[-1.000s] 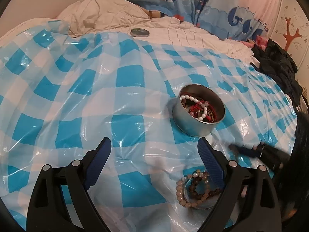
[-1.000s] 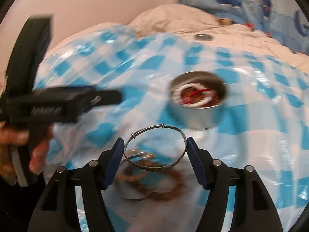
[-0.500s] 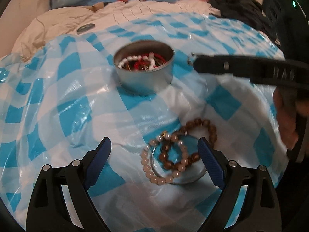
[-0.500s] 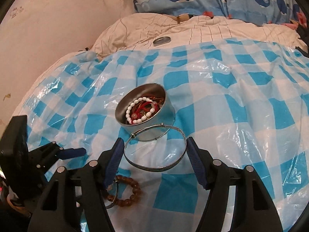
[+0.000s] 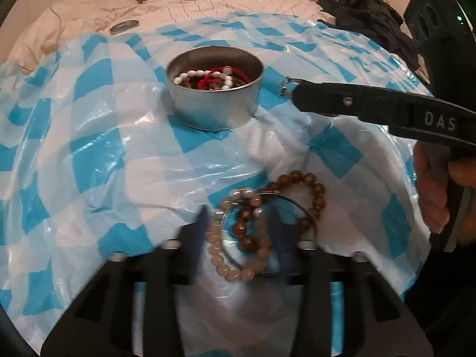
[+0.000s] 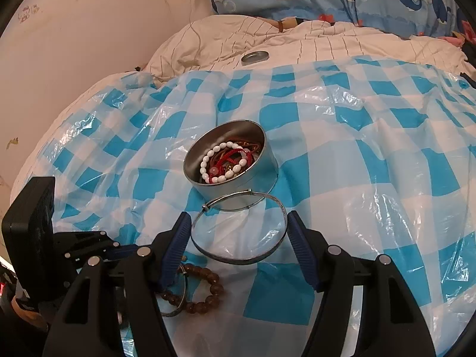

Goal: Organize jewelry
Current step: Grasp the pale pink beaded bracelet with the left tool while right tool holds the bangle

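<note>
Left gripper [image 5: 241, 235]: jaws just closing around pale beads [image 5: 238, 270] on sheet [image 5: 98, 154]; grip unconfirmed. Right gripper [image 6: 238, 238]: clamped on bangle [image 6: 238, 229], near tin [image 6: 229, 160]. Close squarely; avoid snagging brown beads [image 5: 315, 196].

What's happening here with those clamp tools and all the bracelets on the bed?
A person is sorting jewelry into a round metal tin on a blue checked plastic sheet. The right gripper holds a silver bangle between its fingers, just short of the tin, which already has white and red bracelets inside. The left gripper is down over a small pile of beaded bracelets; its fingers have just been closing around them. The tin's lid lies farther back on the bedding.
</note>
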A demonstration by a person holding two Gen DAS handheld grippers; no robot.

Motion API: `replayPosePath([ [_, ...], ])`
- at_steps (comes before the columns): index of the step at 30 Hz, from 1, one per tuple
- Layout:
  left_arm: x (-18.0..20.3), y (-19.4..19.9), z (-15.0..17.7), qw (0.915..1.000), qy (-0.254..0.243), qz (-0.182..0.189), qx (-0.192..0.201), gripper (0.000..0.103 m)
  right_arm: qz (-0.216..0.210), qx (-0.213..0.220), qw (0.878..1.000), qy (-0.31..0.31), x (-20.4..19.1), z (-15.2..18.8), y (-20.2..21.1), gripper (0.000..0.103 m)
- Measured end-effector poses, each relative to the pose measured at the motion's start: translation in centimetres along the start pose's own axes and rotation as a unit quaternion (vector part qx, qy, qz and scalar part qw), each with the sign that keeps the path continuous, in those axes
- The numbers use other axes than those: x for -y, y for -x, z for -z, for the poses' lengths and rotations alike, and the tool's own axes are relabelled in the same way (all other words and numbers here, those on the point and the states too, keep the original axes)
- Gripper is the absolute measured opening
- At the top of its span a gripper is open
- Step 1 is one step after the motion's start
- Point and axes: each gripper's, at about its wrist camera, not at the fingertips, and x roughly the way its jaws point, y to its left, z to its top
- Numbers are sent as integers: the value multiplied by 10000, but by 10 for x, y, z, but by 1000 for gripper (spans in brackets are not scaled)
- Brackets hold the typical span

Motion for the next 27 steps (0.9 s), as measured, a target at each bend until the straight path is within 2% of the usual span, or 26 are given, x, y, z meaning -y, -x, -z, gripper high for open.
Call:
replayPosePath([
  [1, -2, 1, -1, 10000, 58, 10, 29, 21, -1, 0, 10000, 3, 0, 0, 0, 64],
  [4, -15, 8, -4, 9992, 322, -178, 152, 14, 0, -4, 10000, 2, -1, 0, 0, 64],
  [8, -34, 16, -8, 9963, 699, -380, 320, 12, -5, -13, 10000, 12, -2, 1, -1, 64],
  [11, -31, 14, -10, 9978, 548, -230, 309, 12, -8, -24, 10000, 8, -3, 1, -1, 64],
  [12, -25, 12, -11, 9986, 398, -166, 294, 14, -13, -25, 10000, 6, -3, 1, -1, 64],
  [14, -11, 6, -11, 9996, 119, -99, 252, 24, -21, -37, 10000, -2, -3, 2, -2, 64],
  [16, -1, 0, -12, 9995, -98, -162, 248, 48, -35, -49, 10000, -8, -3, 3, -2, 64],
  [19, 4, -9, -11, 9994, -186, -232, 162, 50, -57, -50, 10000, 1, -3, 2, -2, 64],
  [20, 4, -11, -11, 9996, -163, -202, 118, 48, -63, -47, 10000, 4, -3, 2, -2, 64],
  [21, 3, -12, -12, 9997, -153, -154, 57, 30, -66, -41, 10000, 5, -3, 2, -1, 64],
  [22, 2, -12, -12, 9999, -139, -66, 20, 21, -67, -40, 10000, 4, -3, 2, -1, 64],
  [23, 2, -9, -12, 9999, -138, -80, 36, 18, -70, -39, 10000, 2, -3, 2, -1, 64],
  [24, 2, -6, -12, 9998, -180, -107, 42, 6, -71, -39, 10000, 0, -2, 2, -1, 64],
  [27, 0, 3, -14, 9998, -114, 14, 173, 6, -74, -42, 10000, 17, -3, 2, -1, 64],
])
